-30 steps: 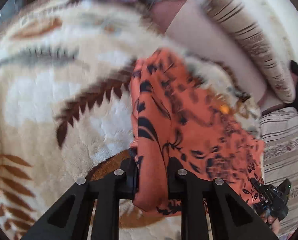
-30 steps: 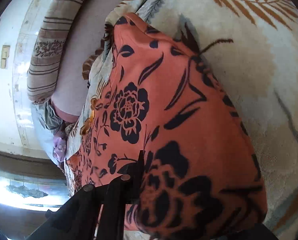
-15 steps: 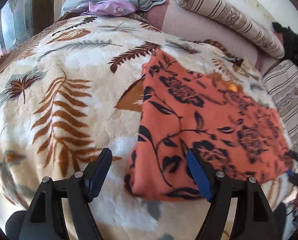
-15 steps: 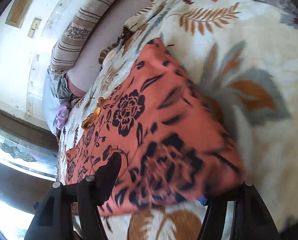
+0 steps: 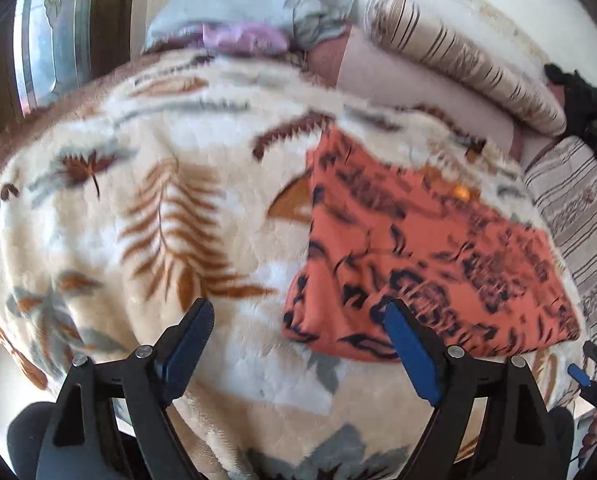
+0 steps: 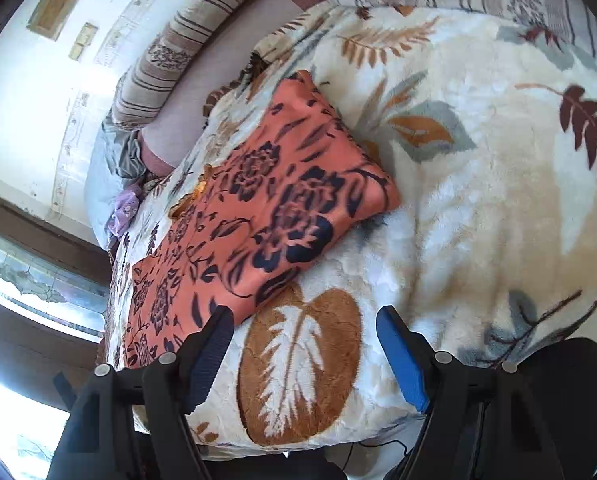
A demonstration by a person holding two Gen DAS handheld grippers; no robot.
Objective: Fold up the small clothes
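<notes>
An orange garment with a dark floral print point(image 5: 422, 252) lies folded flat on the cream leaf-patterned blanket point(image 5: 146, 208). My left gripper point(image 5: 298, 316) is open and empty, held above the bed's near edge just short of the garment's near left corner. In the right wrist view the same garment point(image 6: 266, 216) lies to the upper left. My right gripper point(image 6: 304, 328) is open and empty, above the blanket point(image 6: 478, 184) beside the garment's near edge.
Striped bolster pillows point(image 5: 458, 56) and a grey and purple pile of cloth point(image 5: 254, 20) lie at the head of the bed. A dark item point(image 5: 586, 112) sits at the far right. A window point(image 6: 26, 280) is at the left in the right wrist view.
Both grippers let go of the orange garment, opened wide and pulled back toward the bed's near edge. The garment now lies flat on the blanket.
</notes>
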